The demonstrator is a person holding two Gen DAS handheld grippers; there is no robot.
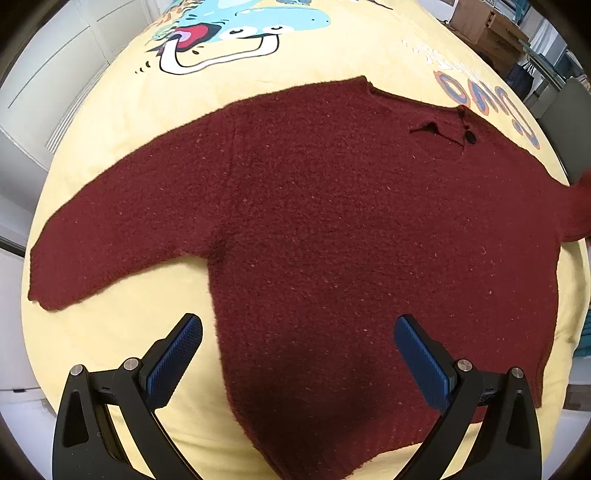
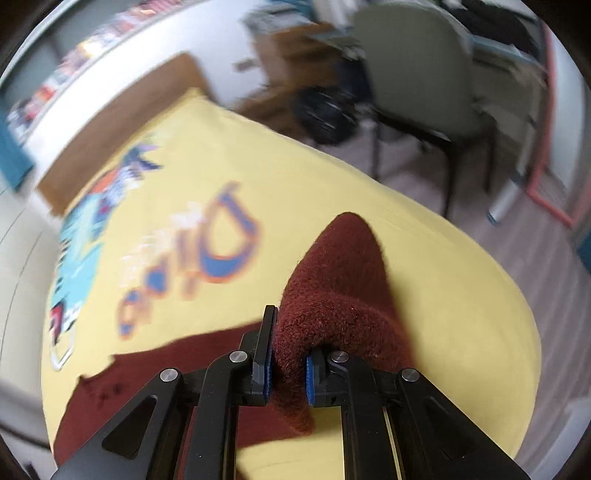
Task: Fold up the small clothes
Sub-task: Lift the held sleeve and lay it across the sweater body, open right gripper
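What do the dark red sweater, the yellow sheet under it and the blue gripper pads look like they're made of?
Sweater: fuzzy knit, probably wool or acrylic; the surface is matte and nubbly with pale flecks.
Yellow sheet: smooth woven fabric, likely cotton, matte, with a flat printed cartoon.
Pads: probably rubber or soft plastic, with a fine gridded texture. On the right gripper they pinch the sweater's sleeve.

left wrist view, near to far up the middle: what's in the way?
Open left claw → maroon sweater hem, lying flat → its neckline with the dark tie → bare yellow cover → cartoon dinosaur print.
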